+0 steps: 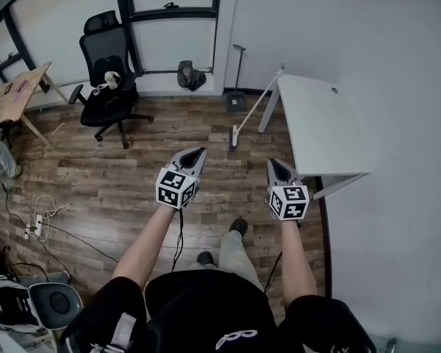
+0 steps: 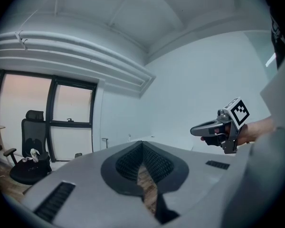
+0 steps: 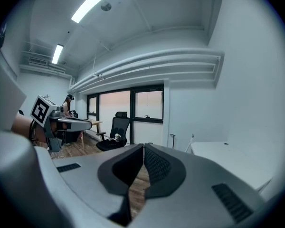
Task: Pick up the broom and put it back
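We hold 2 grippers out over the wood floor, and neither has anything in it. The left gripper has its jaws closed tip to tip; in the left gripper view the dark pads meet at the top, with only a sliver of floor showing lower down. The right gripper is closed too, and in the right gripper view its pads press together with nothing between them. Each gripper shows in the other's view, level and side by side.

The broom is well ahead of both grippers and touches neither. It leans against the left corner of the white table. In the head view its long pale handle runs on a slant: the top end points up and right and rests by the table corner, and the head points down and left onto the floor. Just to its left, a dark dustpan stands by the wall with its handle upright. A black office chair sits further left, near the window.
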### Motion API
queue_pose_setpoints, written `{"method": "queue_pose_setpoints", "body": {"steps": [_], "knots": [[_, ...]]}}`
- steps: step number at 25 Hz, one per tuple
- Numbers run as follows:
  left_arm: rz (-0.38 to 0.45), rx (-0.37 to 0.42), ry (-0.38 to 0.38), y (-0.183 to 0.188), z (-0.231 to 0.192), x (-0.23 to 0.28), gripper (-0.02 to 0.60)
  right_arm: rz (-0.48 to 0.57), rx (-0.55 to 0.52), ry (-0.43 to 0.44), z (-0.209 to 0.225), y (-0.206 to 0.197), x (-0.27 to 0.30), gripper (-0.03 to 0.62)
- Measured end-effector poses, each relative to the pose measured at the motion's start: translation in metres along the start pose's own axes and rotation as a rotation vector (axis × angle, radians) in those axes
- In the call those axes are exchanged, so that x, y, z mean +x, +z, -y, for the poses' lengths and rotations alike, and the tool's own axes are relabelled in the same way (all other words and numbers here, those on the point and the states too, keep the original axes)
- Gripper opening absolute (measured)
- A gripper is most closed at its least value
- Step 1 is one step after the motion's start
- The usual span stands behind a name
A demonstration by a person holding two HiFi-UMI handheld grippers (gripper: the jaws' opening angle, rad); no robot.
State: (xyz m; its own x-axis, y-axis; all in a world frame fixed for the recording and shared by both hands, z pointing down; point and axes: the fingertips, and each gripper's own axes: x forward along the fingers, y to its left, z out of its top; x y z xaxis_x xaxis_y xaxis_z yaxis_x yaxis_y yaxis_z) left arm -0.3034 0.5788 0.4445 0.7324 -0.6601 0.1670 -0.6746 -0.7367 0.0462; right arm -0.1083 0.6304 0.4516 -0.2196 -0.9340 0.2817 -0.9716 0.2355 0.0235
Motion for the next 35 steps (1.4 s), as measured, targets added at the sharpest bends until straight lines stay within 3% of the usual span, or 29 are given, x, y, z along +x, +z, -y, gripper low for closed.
{"method": "queue_pose_setpoints", "body": {"steps": [35], "knots": [[-0.023,0.005,-0.001,0.024,-0.049,0.196,0.017,0.012,-0.005,0.02,0.15,0.038,0.147,0.025]]}}
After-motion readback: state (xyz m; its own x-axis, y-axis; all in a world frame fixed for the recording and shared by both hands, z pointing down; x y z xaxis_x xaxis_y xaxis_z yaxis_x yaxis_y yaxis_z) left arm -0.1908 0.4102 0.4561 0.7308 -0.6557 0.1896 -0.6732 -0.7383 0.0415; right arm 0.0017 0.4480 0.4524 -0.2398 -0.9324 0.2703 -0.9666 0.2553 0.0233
